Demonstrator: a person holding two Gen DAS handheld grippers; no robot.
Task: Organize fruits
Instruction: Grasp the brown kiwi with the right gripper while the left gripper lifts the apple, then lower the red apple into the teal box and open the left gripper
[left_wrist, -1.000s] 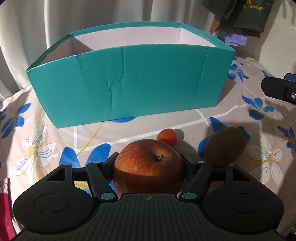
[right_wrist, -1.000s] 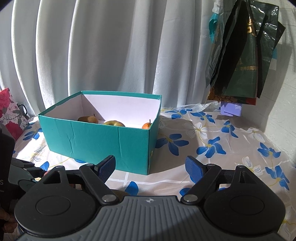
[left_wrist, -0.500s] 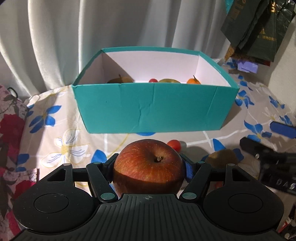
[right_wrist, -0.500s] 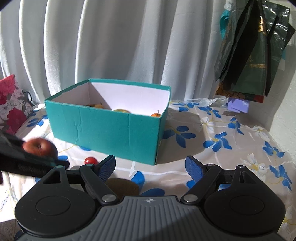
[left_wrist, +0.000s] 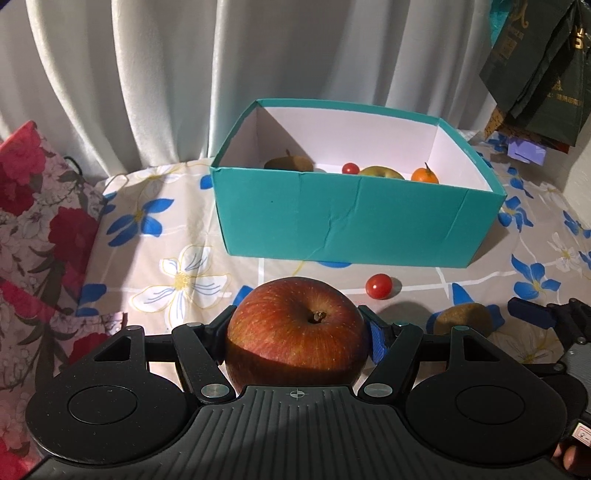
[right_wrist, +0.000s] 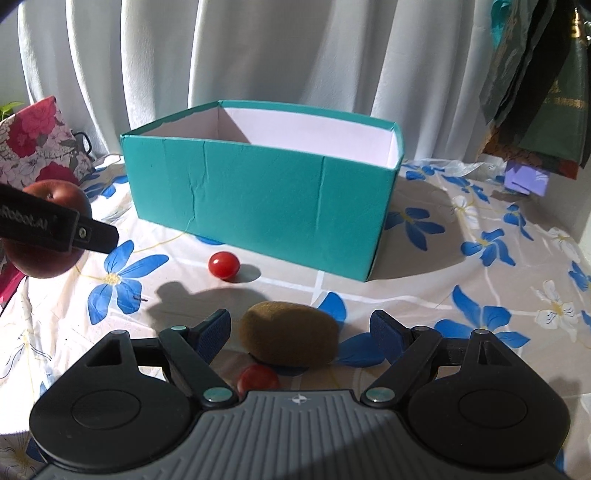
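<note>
My left gripper (left_wrist: 297, 325) is shut on a red apple (left_wrist: 295, 332) and holds it above the table, in front of the teal box (left_wrist: 354, 225). The box holds a brown pear (left_wrist: 288, 162), a cherry tomato (left_wrist: 350, 168), a yellow-green apple (left_wrist: 380, 172) and a small orange (left_wrist: 424, 175). My right gripper (right_wrist: 301, 328) is open, low over the table, with a brown kiwi (right_wrist: 288, 341) lying between its fingers. A cherry tomato (right_wrist: 258, 376) lies just behind the kiwi, another cherry tomato (right_wrist: 223, 264) lies nearer the box (right_wrist: 266, 199). The apple (right_wrist: 44, 229) shows at the left.
The table carries a cloth with blue flowers (right_wrist: 480, 258). White curtains hang behind. A red floral bag (left_wrist: 33, 221) stands at the left edge. Dark bags (right_wrist: 535, 85) hang at the right, above a purple item (right_wrist: 526, 181).
My left gripper has lifted the apple up and back, so the inside of the box now shows. My right gripper has dropped and moved forward until the kiwi lies between its fingers.
</note>
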